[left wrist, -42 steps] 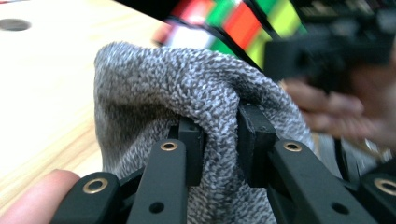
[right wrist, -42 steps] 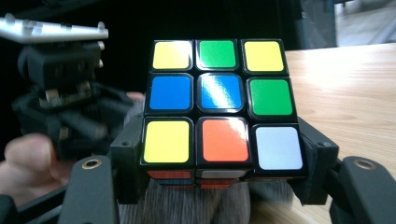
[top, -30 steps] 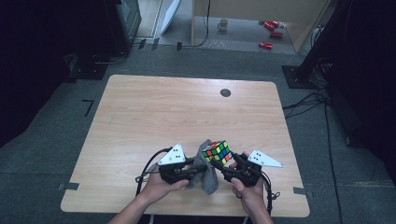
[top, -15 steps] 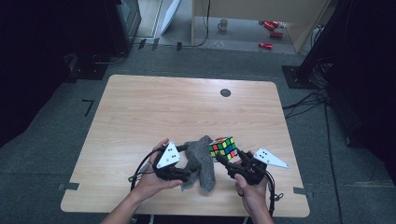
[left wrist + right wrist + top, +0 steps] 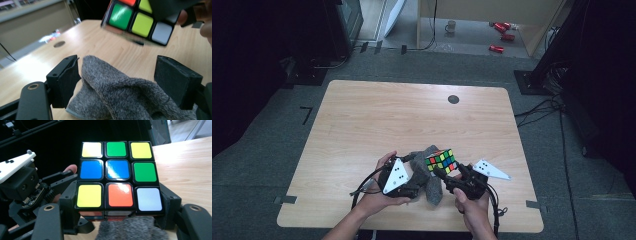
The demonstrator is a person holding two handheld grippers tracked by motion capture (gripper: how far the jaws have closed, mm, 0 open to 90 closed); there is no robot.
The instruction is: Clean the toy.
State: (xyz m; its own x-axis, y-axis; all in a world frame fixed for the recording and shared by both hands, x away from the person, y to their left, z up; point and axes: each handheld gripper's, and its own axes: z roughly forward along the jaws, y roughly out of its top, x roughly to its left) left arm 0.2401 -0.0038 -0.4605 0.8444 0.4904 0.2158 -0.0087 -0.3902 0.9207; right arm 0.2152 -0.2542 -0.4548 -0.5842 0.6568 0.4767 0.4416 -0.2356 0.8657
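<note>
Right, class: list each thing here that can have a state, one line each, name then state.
Puzzle cube: scrambled, lifted off the table, clamped at its sides.
Right gripper: shut on the puzzle cube.
Left gripper: jaws just opened, standing wide, pads not pressing.
Grey cloth: crumpled, lying on the table between the left gripper's jaws.
Table: wooden, bearing the grey cloth.

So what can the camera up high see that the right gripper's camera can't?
High view alone: the whole table with its dark round hole, both hands, and red cans on the floor behind.

Right gripper view alone: one full cube face up close, with blue at its centre.

Both: the puzzle cube clamped in the right gripper, the grey cloth, and the left gripper.
</note>
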